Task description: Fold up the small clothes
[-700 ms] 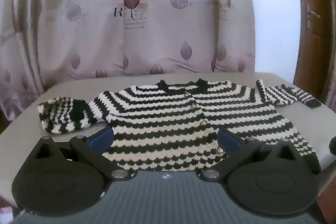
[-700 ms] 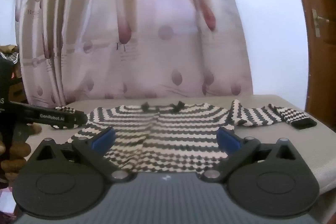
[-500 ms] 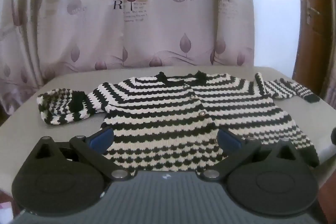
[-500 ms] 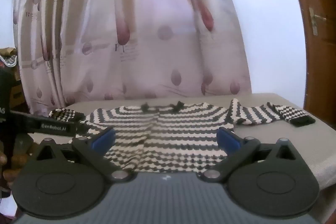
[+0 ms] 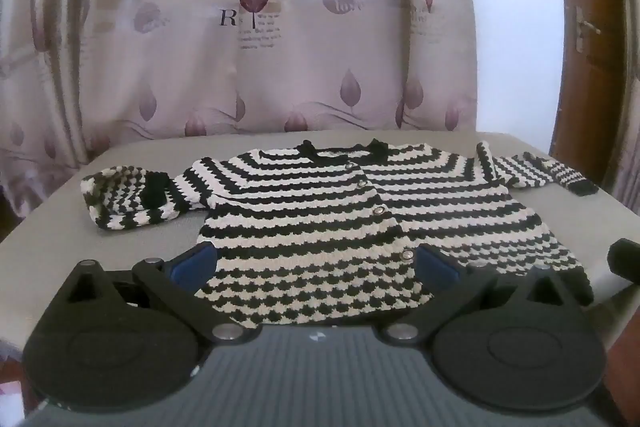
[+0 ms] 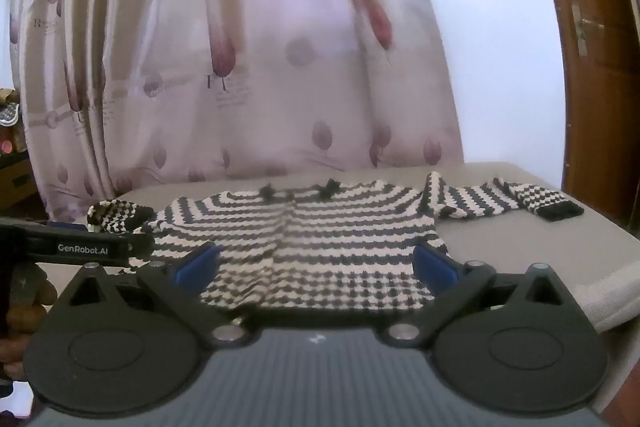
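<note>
Pale pink curtain [image 5: 248, 39] with purple leaf prints and some lettering hangs across the back, floor-length, gathered in folds. White wall to its right, then a brown wooden door [image 5: 592, 59] with a metal handle at the far right edge.

Grey table [image 5: 48, 239] fills the lower half of both views; rounded corners, front edge near the cameras.

Left to right on the table: left sleeve [image 5: 128, 197] of the cardigan, bunched and doubled back on itself, black cuff showing on top. Next, body of the black-and-cream striped knit cardigan [image 5: 320, 227], laid flat, front side up, neck toward the curtain, hem toward the cameras. Small metal buttons run down the placket, slightly right of centre. Two black collar tips at the neckline. Right sleeve [image 5: 536, 173] stretched out sideways toward the door, black cuff at its end, lying flat.

Left gripper [image 5: 316, 263]: jaws spread wide, blue pads apart, nothing between them; it hovers over the near hem, left half of the garment. In the right wrist view the left gripper's black body, lettered "GenRobot.AI", sticks in from the left edge, with a person's hand below it, blurred.

Right gripper [image 6: 316, 263]: jaws likewise fully spread, empty, above the hem and framing the cardigan's body.
</note>
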`<state>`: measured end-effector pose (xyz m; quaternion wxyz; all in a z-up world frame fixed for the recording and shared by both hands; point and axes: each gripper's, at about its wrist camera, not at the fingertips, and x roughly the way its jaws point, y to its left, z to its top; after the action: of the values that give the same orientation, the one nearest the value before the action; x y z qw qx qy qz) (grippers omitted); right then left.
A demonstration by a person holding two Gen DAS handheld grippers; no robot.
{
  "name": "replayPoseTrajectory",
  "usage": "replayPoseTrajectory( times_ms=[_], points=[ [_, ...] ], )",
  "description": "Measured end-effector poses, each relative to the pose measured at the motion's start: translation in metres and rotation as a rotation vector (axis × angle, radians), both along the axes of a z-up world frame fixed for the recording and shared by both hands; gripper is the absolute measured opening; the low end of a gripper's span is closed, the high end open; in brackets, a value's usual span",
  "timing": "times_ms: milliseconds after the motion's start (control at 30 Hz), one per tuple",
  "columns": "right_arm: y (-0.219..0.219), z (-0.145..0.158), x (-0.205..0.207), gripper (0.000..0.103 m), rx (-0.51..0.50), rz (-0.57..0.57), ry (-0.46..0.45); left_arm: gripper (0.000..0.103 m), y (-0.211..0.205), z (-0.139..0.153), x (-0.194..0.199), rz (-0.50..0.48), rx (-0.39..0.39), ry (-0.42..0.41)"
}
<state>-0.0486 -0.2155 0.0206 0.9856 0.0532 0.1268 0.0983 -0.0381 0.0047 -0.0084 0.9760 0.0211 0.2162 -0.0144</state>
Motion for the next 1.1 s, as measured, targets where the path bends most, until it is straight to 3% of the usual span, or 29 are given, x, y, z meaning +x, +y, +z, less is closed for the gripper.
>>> replayPoseTrajectory(
  times_ms=[1100],
  points=[
    [0.008,-0.006,0.008,0.103,0.013,0.058,0.055,0.103,0.019,-0.012,0.012,0.086,0.038,0.042]
  ],
)
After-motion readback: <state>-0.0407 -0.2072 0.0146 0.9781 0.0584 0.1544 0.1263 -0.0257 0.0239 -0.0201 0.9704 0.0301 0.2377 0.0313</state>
